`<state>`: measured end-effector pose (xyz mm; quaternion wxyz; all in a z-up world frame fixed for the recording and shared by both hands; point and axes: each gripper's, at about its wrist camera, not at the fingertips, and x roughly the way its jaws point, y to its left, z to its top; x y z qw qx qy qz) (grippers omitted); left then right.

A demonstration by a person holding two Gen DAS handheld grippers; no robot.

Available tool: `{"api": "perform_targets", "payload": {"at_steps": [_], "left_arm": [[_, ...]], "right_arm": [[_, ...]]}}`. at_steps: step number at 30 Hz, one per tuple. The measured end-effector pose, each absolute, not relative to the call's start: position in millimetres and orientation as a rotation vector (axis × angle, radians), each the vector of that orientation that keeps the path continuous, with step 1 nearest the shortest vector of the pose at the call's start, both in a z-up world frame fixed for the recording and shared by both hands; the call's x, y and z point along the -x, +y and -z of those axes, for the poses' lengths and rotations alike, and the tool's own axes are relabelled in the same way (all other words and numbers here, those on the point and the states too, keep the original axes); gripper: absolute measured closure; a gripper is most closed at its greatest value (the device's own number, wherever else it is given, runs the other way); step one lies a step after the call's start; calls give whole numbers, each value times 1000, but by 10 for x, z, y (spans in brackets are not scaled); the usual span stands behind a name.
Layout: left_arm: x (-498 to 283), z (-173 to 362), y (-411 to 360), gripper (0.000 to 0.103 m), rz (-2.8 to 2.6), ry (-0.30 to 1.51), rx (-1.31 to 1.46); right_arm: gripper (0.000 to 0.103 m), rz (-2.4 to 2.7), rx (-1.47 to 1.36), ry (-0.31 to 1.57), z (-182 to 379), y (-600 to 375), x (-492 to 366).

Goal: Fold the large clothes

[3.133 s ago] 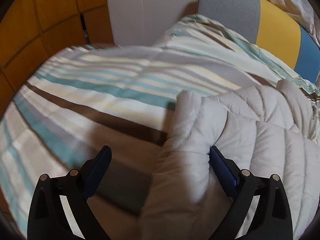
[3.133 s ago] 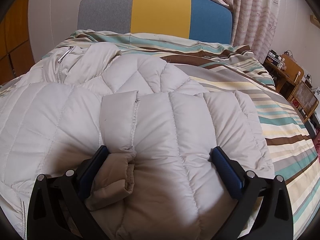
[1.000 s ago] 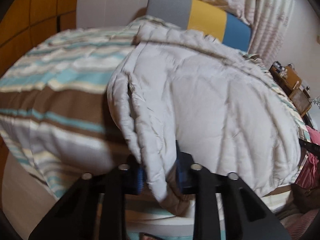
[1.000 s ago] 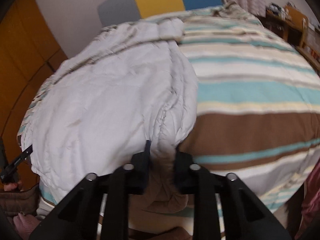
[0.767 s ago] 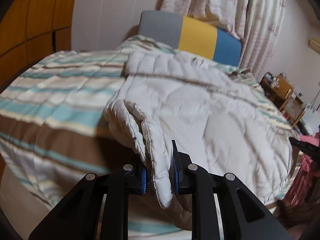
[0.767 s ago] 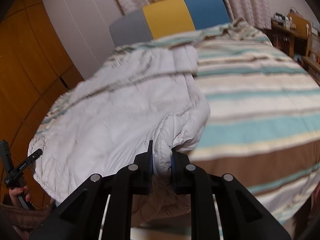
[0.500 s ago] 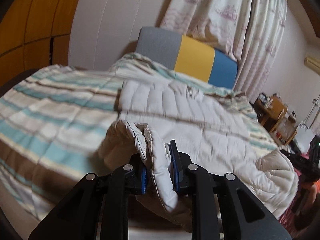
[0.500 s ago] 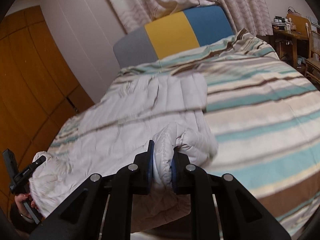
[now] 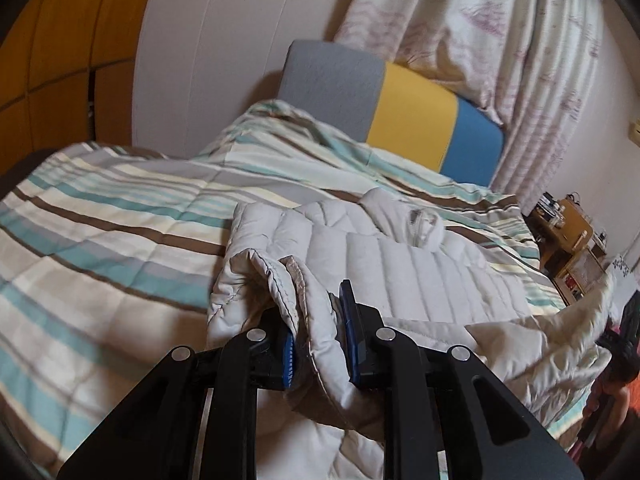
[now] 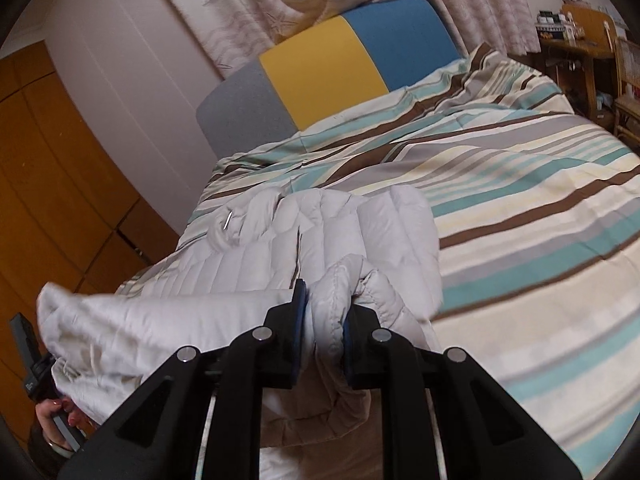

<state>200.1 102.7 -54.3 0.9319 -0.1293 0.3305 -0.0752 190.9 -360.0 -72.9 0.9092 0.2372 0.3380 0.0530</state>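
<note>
A pale grey quilted puffer jacket (image 9: 420, 268) lies on the striped bed, collar and zipper toward the headboard. It also shows in the right wrist view (image 10: 360, 224). My left gripper (image 9: 318, 340) is shut on the jacket's near left hem corner and holds it lifted above the bed. My right gripper (image 10: 324, 320) is shut on the near right hem corner, also lifted. The hem hangs in a band between the two grippers, over the jacket's lower part. The other gripper and hand show at each view's edge (image 10: 44, 412).
The striped duvet (image 9: 100, 240) covers the bed. A grey, yellow and blue headboard (image 10: 340, 72) stands at the far end below curtains. Orange wardrobe panels (image 10: 52, 184) are on the left, a wooden desk and chair (image 10: 592, 52) on the right.
Both grippers closed on the jacket's hem corners, then raised them and carried them forward toward the collar. The lower part of the jacket now rises off the bed.
</note>
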Motion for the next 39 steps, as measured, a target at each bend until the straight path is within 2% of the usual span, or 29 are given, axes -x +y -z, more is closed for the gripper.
{"api": "perform_targets", "payload": {"at_steps": [5, 8, 10, 11, 12, 13, 15, 16, 18, 19, 22, 27, 28, 29, 30, 33, 34, 36, 39], "left_arm": [[-2437, 701, 1038, 82, 144, 742, 292], [-2490, 775, 1079, 71, 141, 745, 305], [-2476, 807, 1163, 56, 142, 725, 361], [-2476, 811, 1191, 51, 138, 712, 377], [-2437, 816, 1243, 39, 119, 686, 392], [-2424, 806, 1258, 27, 103, 667, 397], [-2347, 770, 1319, 13, 62, 607, 399], [-2298, 761, 1358, 12, 40, 580, 396], [-2242, 789, 1409, 12, 31, 578, 393], [-2191, 840, 1432, 12, 34, 588, 393], [-2069, 1031, 1446, 10, 50, 629, 377], [-2040, 1391, 1367, 10, 76, 746, 397], [-2046, 1457, 1353, 14, 77, 771, 411], [-2052, 1489, 1332, 19, 79, 785, 417], [-2053, 1509, 1303, 27, 75, 799, 411], [-1990, 1467, 1187, 46, 86, 825, 326], [-1956, 1459, 1171, 53, 96, 833, 309], [-1866, 1456, 1155, 59, 118, 844, 283], [-1705, 1461, 1148, 61, 139, 853, 265]], "right_arm": [[85, -103, -528, 723, 900, -3661, -2313], [80, -85, -540, 731, 1037, -3694, -2475], [75, -82, -567, 731, 1154, -3739, -2557], [69, -80, -578, 726, 1190, -3758, -2563], [60, -83, -597, 709, 1225, -3783, -2572], [56, -82, -607, 692, 1237, -3799, -2571], [41, -92, -639, 637, 1220, -3855, -2543], [35, -114, -665, 600, 1190, -3888, -2504], [6, -103, -669, 524, 1094, -3923, -2383], [2, -63, -653, 480, 1038, -3951, -2276], [2, -3, -625, 460, 1039, -4050, -2069], [4, -23, -673, 710, 1530, -4089, -2085], [9, -45, -698, 774, 1662, -4061, -2122], [18, -52, -695, 787, 1709, -4022, -2124], [35, -46, -655, 773, 1687, -3981, -2099], [51, -57, -579, 809, 1635, -3836, -2070], [54, -63, -549, 819, 1606, -3799, -2037], [60, -70, -530, 828, 1566, -3785, -1982], [62, -81, -530, 841, 1556, -3813, -1857]]}}
